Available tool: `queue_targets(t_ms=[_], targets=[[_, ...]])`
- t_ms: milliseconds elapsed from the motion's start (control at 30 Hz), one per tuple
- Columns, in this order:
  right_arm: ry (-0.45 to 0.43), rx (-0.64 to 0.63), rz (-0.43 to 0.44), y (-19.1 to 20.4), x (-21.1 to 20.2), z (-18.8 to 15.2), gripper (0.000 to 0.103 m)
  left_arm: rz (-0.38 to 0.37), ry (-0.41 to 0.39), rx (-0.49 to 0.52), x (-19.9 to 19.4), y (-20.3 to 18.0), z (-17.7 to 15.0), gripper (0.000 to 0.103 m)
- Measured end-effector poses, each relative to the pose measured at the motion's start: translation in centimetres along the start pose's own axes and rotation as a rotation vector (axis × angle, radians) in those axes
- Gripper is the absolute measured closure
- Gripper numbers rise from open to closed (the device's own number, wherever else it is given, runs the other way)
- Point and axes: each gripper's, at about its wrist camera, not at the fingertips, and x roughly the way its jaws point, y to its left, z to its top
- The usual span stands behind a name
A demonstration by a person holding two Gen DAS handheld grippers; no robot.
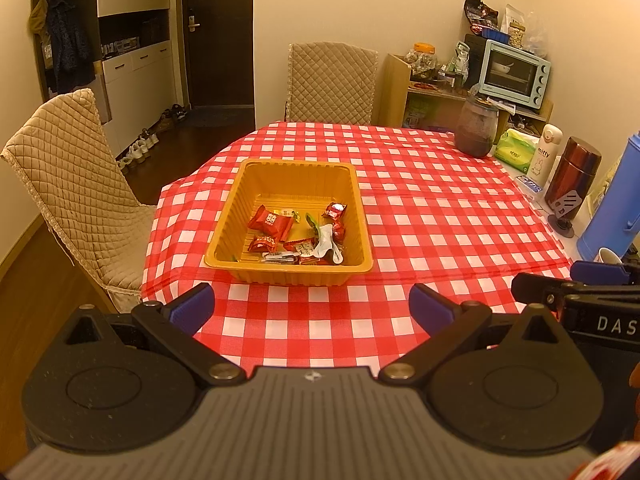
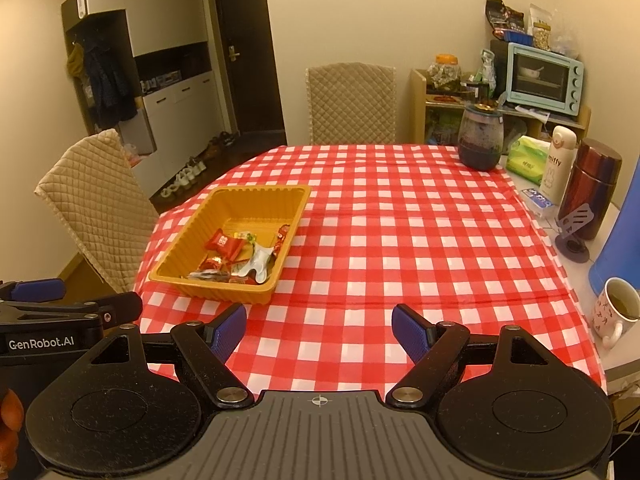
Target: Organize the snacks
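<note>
A yellow plastic tray (image 1: 236,208) (image 2: 192,248) sits on the red-and-white checked tablecloth (image 1: 420,220) (image 2: 400,232). Inside it lie several wrapped snacks: red candy packets (image 1: 267,221) (image 2: 221,242), a white wrapper (image 1: 326,242) (image 2: 260,263) and smaller pieces. My left gripper (image 1: 312,306) hovers over the cloth just in front of the tray, open with nothing between its blue pads. My right gripper (image 2: 319,330) is to the right of the tray's near corner, also open and empty. Each gripper shows at the edge of the other's view.
Two quilted chairs (image 1: 80,184) (image 1: 332,80) stand at the table's left and far side. Along the right edge are a dark jar (image 1: 478,128), a tissue pack (image 1: 516,154), a white bottle (image 1: 544,152), a brown flask (image 1: 572,176), a blue jug (image 1: 612,208) and a mug (image 2: 614,312).
</note>
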Motion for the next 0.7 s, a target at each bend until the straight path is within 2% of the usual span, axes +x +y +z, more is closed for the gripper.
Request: queue_targets(t_ms=[700], targets=[[0.001, 0.002, -0.001, -0.03, 0.13, -0.14, 0.024, -0.004, 0.0, -0.002, 0.17, -0.13, -0.13, 0.0]])
